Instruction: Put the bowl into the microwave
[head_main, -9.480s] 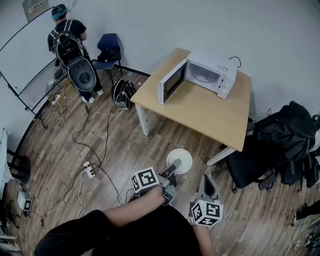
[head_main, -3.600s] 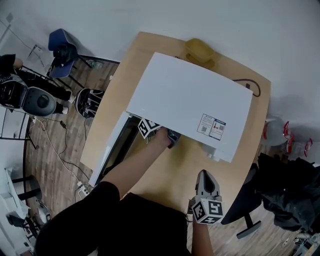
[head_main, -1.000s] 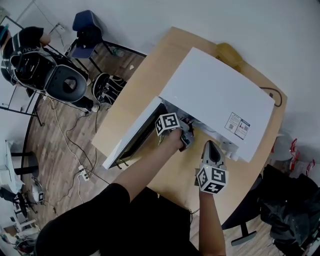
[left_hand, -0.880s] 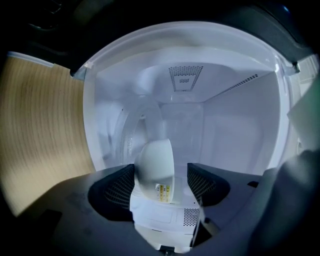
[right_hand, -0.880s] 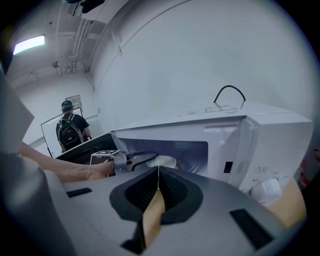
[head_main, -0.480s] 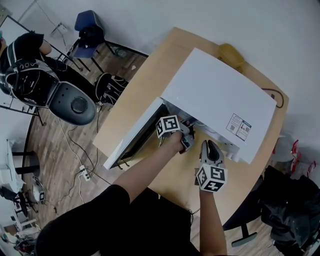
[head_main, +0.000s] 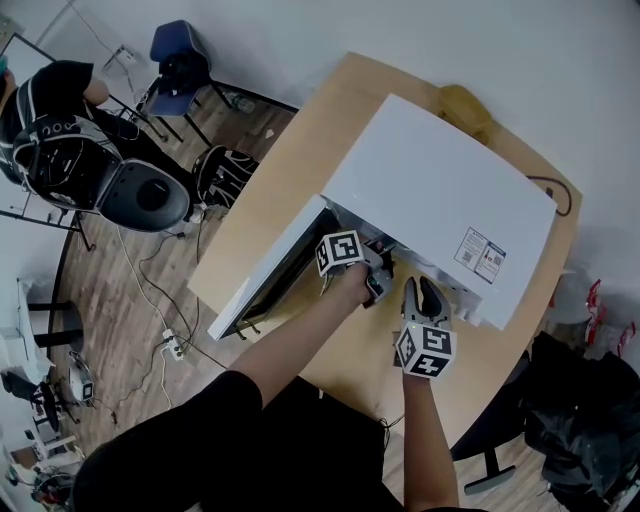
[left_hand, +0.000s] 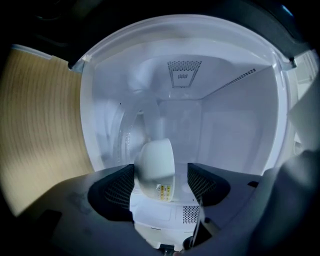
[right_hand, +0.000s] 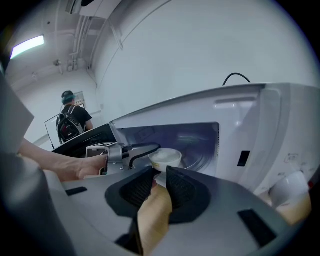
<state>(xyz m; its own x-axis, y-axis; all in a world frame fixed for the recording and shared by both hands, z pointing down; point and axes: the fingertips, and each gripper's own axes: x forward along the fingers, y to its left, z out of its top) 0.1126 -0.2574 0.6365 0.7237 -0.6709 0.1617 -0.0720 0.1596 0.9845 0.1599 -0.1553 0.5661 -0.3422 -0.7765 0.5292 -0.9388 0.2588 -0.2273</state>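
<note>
The white microwave (head_main: 440, 190) stands on the wooden table (head_main: 300, 150) with its door (head_main: 275, 270) swung open to the left. My left gripper (head_main: 378, 270) reaches into the cavity. In the left gripper view the white bowl (left_hand: 155, 165) sits between the widely spread jaws, in front of the glass turntable (left_hand: 127, 135). In the right gripper view the left gripper (right_hand: 142, 150) holds the bowl (right_hand: 165, 159) at the mouth of the cavity. My right gripper (head_main: 424, 290) hovers just in front of the microwave, jaws together and empty (right_hand: 160, 175).
A yellow object (head_main: 462, 103) lies behind the microwave, and a black cable (head_main: 545, 185) runs off its back. On the floor at left are a person with a backpack (head_main: 60, 110), a blue chair (head_main: 180, 55) and a black bag (head_main: 222, 175). A dark chair (head_main: 580, 420) stands at lower right.
My right gripper has edged a little closer to the microwave front. The left gripper has stayed in the cavity with the bowl. The person at far left has shifted.
</note>
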